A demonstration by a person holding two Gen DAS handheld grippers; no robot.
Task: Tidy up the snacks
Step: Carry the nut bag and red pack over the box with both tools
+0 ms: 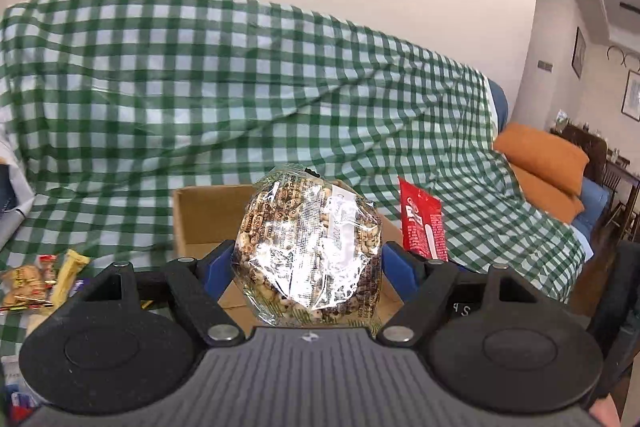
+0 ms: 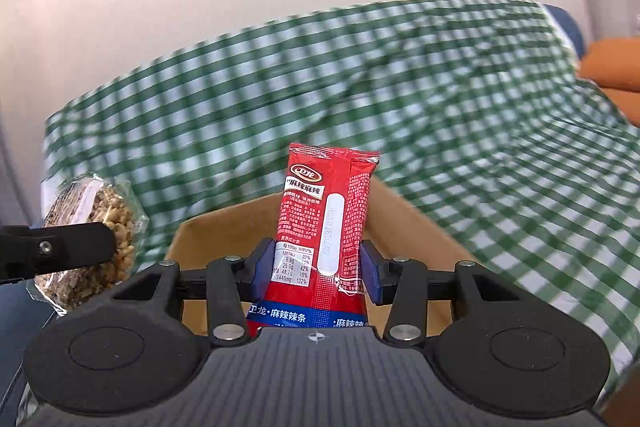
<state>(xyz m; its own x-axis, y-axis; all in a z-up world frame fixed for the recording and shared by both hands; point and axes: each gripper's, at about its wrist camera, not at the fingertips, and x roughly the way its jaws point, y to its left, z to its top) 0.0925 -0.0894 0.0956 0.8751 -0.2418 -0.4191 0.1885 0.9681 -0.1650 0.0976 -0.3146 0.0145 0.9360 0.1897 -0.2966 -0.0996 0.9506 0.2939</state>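
Left gripper (image 1: 308, 259) jaws clamping nut bag (image 1: 310, 247), right gripper (image 2: 316, 267) jaws red packet (image 2: 328, 219).

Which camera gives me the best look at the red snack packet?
The right wrist view: the red snack packet stands centred, clamped in the right gripper, label readable. The left wrist view shows only part of it, off to the side.

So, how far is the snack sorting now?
Nothing can be seen inside the cardboard box yet. In hand: the left gripper holds a clear bag of puffed cereal, the right gripper a red spicy-strip packet. Left: loose snacks on the checked cloth.
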